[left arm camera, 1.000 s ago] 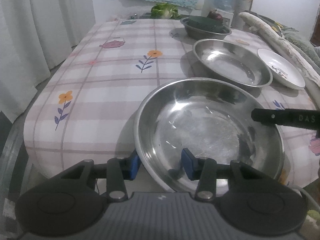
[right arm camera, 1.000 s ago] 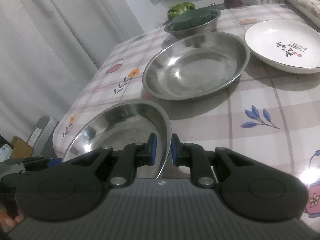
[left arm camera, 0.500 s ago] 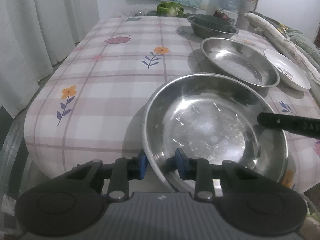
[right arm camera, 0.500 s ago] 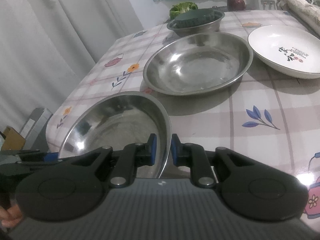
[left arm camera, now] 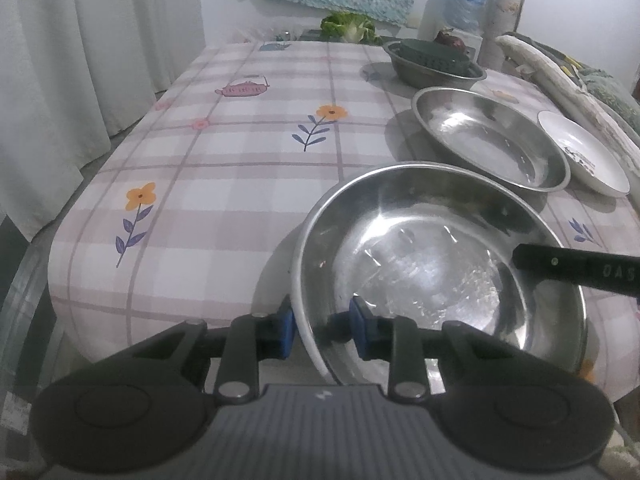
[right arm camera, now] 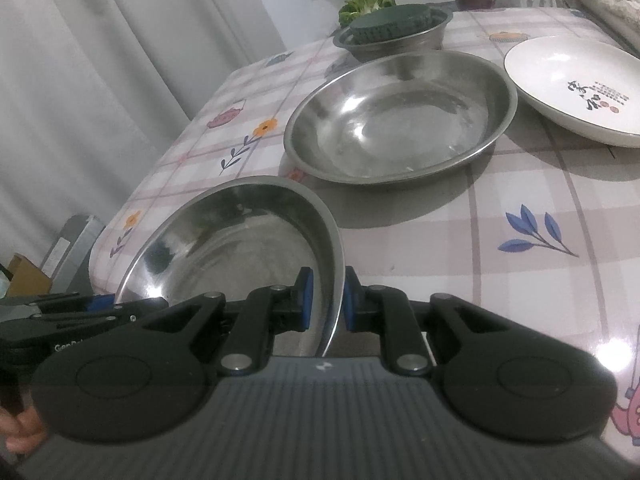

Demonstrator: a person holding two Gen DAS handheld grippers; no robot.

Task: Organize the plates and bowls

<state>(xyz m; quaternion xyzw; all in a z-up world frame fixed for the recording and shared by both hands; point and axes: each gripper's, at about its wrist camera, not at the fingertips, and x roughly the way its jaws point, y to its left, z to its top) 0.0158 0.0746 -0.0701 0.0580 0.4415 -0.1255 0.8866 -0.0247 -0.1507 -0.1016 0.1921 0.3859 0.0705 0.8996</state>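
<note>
The left claw (left arm camera: 322,330) has just been closing, and its blue pads now straddle the near rim of the steel plate (left arm camera: 432,264) at lower right, narrowly spread. The right claw (right arm camera: 324,304) is pinched almost shut on the same plate's opposite rim. On the table (left arm camera: 224,168) I count two steel plates, one white dish (right arm camera: 580,84) and one steel bowl (right arm camera: 400,36).

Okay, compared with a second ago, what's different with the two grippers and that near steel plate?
The left gripper has just been closing: its jaws came in around the near rim of the near steel plate, one pad outside, one inside, and now pinch it. The right gripper stayed shut on the plate's opposite rim. The second steel plate, white plate and far bowl have not moved.
</note>
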